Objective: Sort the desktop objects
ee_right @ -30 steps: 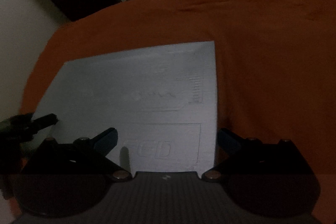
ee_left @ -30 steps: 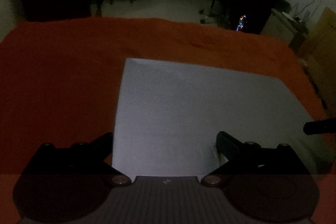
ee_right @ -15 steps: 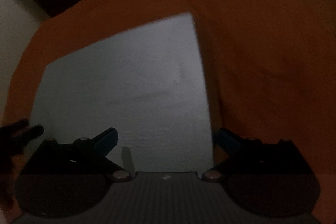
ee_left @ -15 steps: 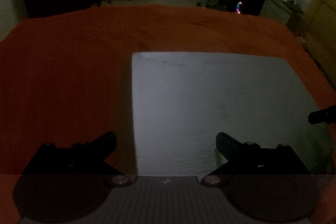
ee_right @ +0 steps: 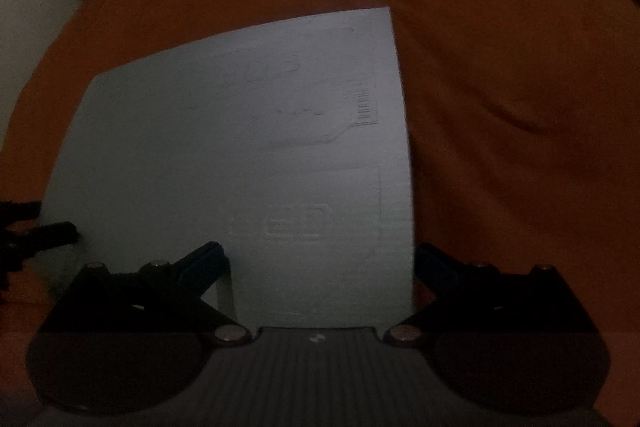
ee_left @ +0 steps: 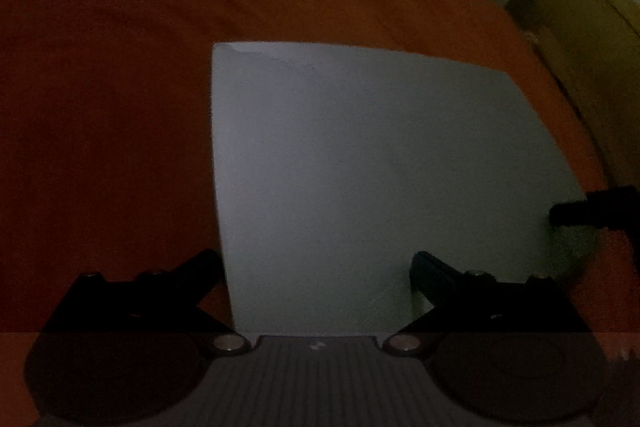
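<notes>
Both tools hovering over the grey board on the orange surface

The left tool [ee_left: 316, 267] and right tool [ee_right: 320, 259] are holding their fingers apart, gripping nothing. The grey board [ee_right: 240, 155] is lying flat at 12 o'clock; since a second ago both views are drifting slightly, so sorting is barely progressing.

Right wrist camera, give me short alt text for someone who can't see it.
A dim view along the open right hand-held gripper of a pale grey flat sheet lying on an orange cloth. Faint embossed outlines and a barcode-like mark show on it, and the left hand-held gripper's tip reaches its left edge.
</notes>
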Demonstrator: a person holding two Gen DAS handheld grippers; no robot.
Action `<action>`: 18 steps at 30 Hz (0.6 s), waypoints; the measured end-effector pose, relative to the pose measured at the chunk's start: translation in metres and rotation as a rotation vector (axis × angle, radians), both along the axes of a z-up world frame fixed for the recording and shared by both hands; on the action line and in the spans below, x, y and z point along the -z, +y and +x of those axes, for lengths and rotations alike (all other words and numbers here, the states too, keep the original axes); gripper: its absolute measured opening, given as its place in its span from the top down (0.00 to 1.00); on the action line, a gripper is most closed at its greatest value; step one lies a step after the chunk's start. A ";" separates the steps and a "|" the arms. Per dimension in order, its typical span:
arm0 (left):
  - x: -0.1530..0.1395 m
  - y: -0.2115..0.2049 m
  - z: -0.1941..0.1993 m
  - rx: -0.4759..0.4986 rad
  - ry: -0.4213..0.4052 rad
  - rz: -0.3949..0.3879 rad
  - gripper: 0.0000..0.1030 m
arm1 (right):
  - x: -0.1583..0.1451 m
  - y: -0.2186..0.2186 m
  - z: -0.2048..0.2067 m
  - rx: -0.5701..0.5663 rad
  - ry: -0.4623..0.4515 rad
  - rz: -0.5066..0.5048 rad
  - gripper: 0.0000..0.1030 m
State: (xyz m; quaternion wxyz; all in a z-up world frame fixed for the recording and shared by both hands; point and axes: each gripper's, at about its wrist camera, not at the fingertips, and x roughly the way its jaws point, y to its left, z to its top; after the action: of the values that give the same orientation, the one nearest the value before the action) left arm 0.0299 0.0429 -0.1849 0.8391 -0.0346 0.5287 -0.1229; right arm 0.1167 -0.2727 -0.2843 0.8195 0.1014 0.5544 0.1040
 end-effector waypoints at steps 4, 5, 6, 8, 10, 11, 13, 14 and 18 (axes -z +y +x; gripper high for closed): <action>0.009 0.007 0.001 -0.021 0.020 -0.029 0.01 | 0.007 -0.005 0.010 -0.024 0.001 0.006 0.00; 0.009 0.009 -0.001 -0.040 0.033 -0.043 0.01 | 0.002 -0.006 0.009 -0.020 0.013 0.010 0.00; 0.007 0.007 -0.003 -0.041 0.035 -0.044 0.01 | -0.002 -0.005 0.007 -0.022 0.020 0.009 0.00; 0.005 0.003 -0.010 -0.029 0.037 -0.026 0.01 | -0.008 -0.001 0.001 -0.023 0.029 -0.003 0.00; 0.002 -0.001 -0.018 -0.018 0.038 -0.009 0.01 | -0.010 -0.002 -0.006 -0.014 0.048 -0.005 0.00; 0.000 -0.001 -0.021 -0.013 0.042 -0.007 0.01 | -0.011 -0.002 -0.007 -0.019 0.050 -0.008 0.00; -0.002 -0.002 -0.028 0.002 0.045 -0.006 0.01 | -0.011 -0.003 -0.008 -0.024 0.044 -0.009 0.00; -0.001 -0.002 -0.028 0.009 0.040 0.003 0.01 | -0.010 -0.002 -0.008 -0.027 0.037 -0.013 0.00; 0.023 -0.002 -0.023 0.003 0.125 0.019 0.00 | 0.023 0.003 0.006 -0.040 0.037 -0.058 0.00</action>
State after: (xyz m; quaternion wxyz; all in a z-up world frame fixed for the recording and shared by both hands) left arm 0.0071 0.0405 -0.2083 0.8045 -0.0334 0.5814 -0.1168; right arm 0.1227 -0.2694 -0.3076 0.8095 0.0686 0.5741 0.1022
